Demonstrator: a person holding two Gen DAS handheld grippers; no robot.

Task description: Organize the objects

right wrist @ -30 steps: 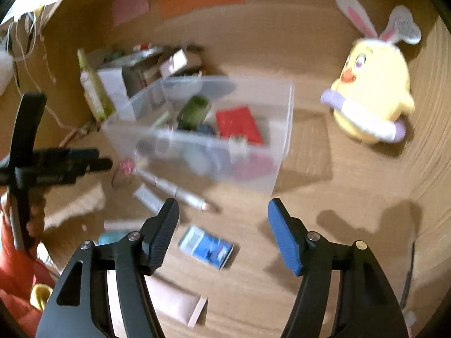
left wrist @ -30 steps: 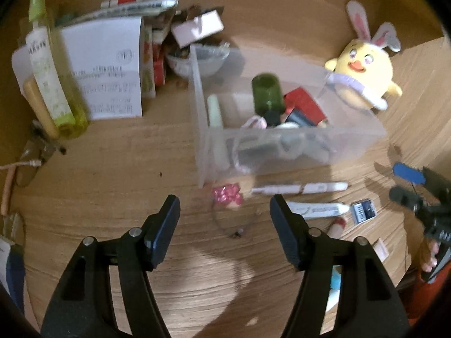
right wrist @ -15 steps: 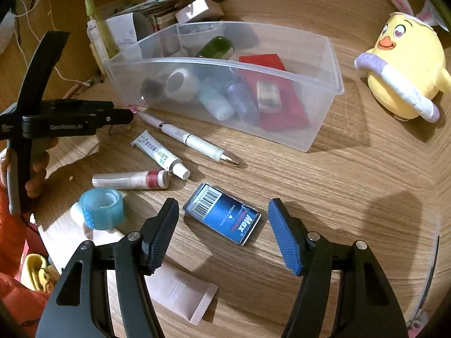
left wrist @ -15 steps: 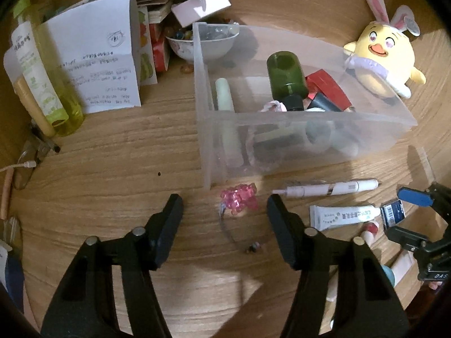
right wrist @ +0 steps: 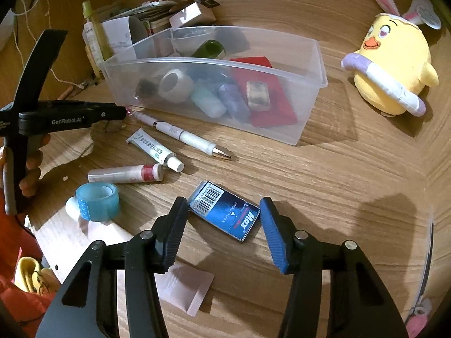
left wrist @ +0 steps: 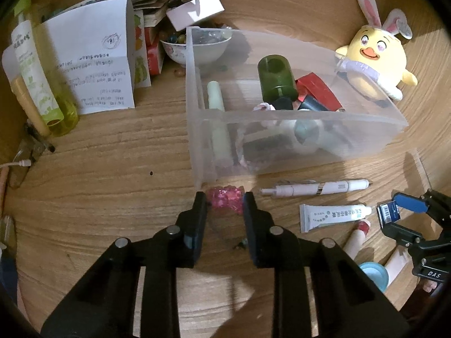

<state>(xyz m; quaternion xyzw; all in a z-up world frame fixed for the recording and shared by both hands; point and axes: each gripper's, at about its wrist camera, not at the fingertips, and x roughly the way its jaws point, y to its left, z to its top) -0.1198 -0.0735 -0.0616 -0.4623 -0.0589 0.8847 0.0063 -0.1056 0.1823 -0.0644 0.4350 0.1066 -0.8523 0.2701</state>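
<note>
The left gripper [left wrist: 225, 203] is closing its black jaws on a small pink beaded charm [left wrist: 225, 197] with a thin wire loop, which is lying on the wooden desk [left wrist: 112, 169] just in front of the near corner of the clear plastic bin [left wrist: 197, 129]; the pads are sitting against the charm's two sides, so the grip looks narrow and made. In the right wrist view, the right gripper [right wrist: 224, 219] is closing too, its blue-padded jaws standing either side of a flat dark blue "Max" box with a barcode [right wrist: 225, 211]. The left pad is at the box's barcode corner while the right pad is standing just clear of the other end, so the box is lying between them, not yet clamped.

Beside the bin's long front wall, a white pen with a metallic tip [right wrist: 183, 133] is lying, then a white ointment tube with a white cap [right wrist: 155, 149], then a slim white tube with a red band [right wrist: 126, 173], and nearer the desk's edge a roll of light blue tape [right wrist: 97, 201]. A pale pink sachet [right wrist: 187, 288] is showing beneath the right gripper. Inside the bin a dark green bottle [left wrist: 277, 77], a red flat pack [left wrist: 320, 91], a roll of white tape [right wrist: 174, 84] and a few small containers are resting. Beyond the bin's far end, a yellow plush chick with rabbit ears [right wrist: 394, 64] is sitting apart. Past the bin's other end, folded white paper [left wrist: 95, 64], a yellow-green bottle [left wrist: 48, 84] and a small patterned bowl [left wrist: 194, 48] are crowding the desk's back corner.
</note>
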